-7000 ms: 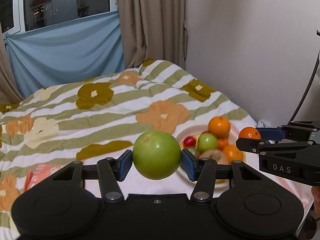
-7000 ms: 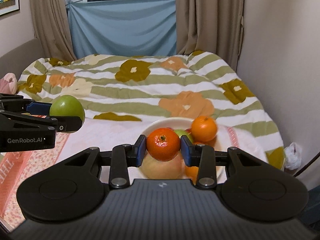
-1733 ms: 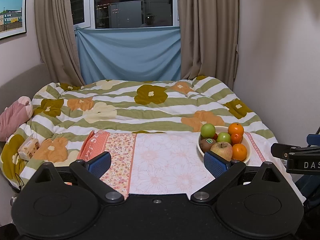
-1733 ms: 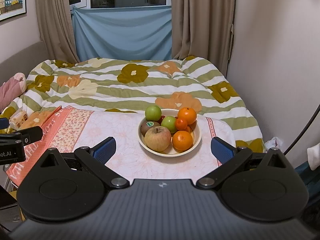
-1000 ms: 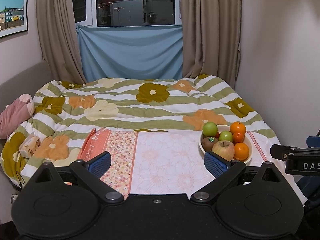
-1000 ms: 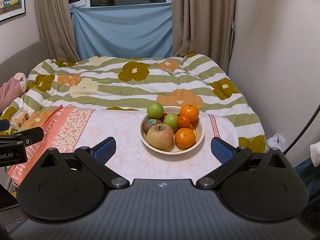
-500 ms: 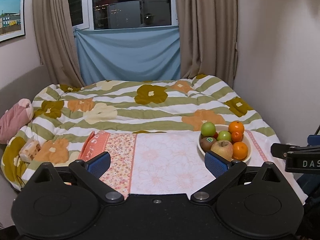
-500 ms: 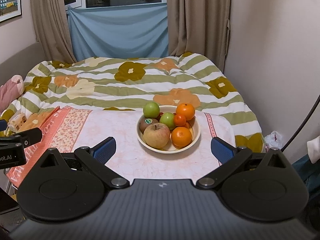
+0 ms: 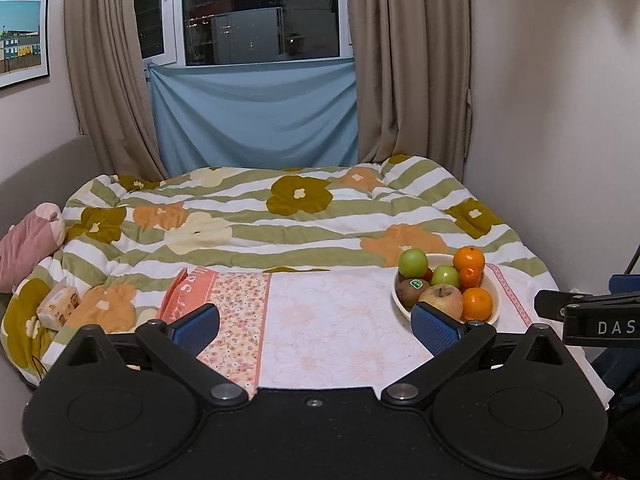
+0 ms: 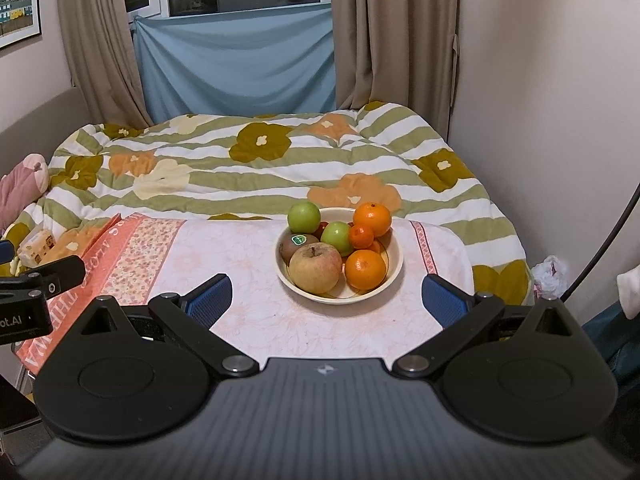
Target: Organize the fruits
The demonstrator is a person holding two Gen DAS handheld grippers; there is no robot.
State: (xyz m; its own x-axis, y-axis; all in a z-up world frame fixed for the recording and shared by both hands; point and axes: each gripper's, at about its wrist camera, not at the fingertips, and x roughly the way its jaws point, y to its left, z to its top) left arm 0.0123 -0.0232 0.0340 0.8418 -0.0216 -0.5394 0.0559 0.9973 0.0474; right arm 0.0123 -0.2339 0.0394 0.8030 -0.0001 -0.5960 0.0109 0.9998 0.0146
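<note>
The bowl (image 10: 394,270) of fruit sits ahead of the right claw (image 10: 326,294), well apart. Both the right claw and the left claw (image 9: 316,326) gape wide, holding nothing.

Both wrist views face the bed, sharing the fruit bowl (image 9: 494,307) (image 10: 396,269)

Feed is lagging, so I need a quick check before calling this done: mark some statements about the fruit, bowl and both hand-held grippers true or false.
1. Both hand-held grippers, left and right, are open and empty. True.
2. A green apple lies on the cloth outside the bowl. False: it sits in the bowl.
3. The kiwi bears a green sticker. True.
4. The bowl holds only oranges. False: apples and a kiwi too.
</note>
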